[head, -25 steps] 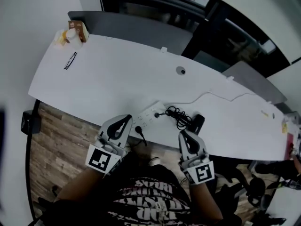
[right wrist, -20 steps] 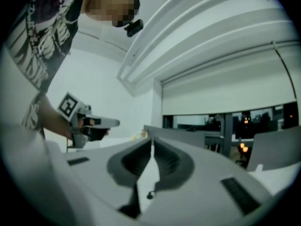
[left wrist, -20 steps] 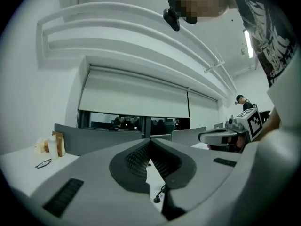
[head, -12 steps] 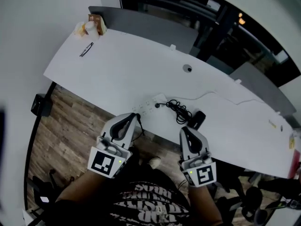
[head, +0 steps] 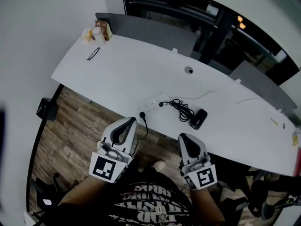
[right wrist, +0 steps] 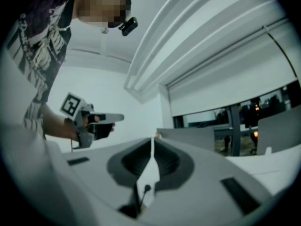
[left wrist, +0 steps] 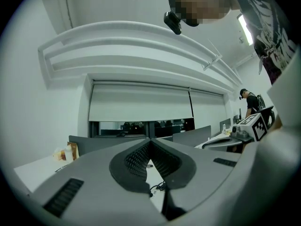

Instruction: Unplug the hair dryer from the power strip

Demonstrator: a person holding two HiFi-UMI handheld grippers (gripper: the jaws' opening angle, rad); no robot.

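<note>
- Head view: my left gripper point(head: 130, 122) and right gripper point(head: 184, 138) are both held off the desk point(head: 117, 74), short of its near edge and over the wooden floor point(head: 70, 126). Neither touches anything.
- The power strip point(head: 151, 106) lies by the near edge, about midway along. The hair dryer point(head: 198, 118) lies near it on the right. Its coiled cord point(head: 181, 108) runs between them and ends at the strip's right end. I cannot tell whether the plug is seated.
- Glasses point(head: 93, 54) and a cup point(head: 97, 32) sit at the far left corner.
- Left gripper view: my jaws are closed, the pads meet at the tip, and nothing is between them. A strip of desk and cord shows below them.
- Right gripper view: these jaws are pressed together to a thin slit and are empty. My left gripper shows off to the left, gripped in my hand point(right wrist: 77, 126).
</note>
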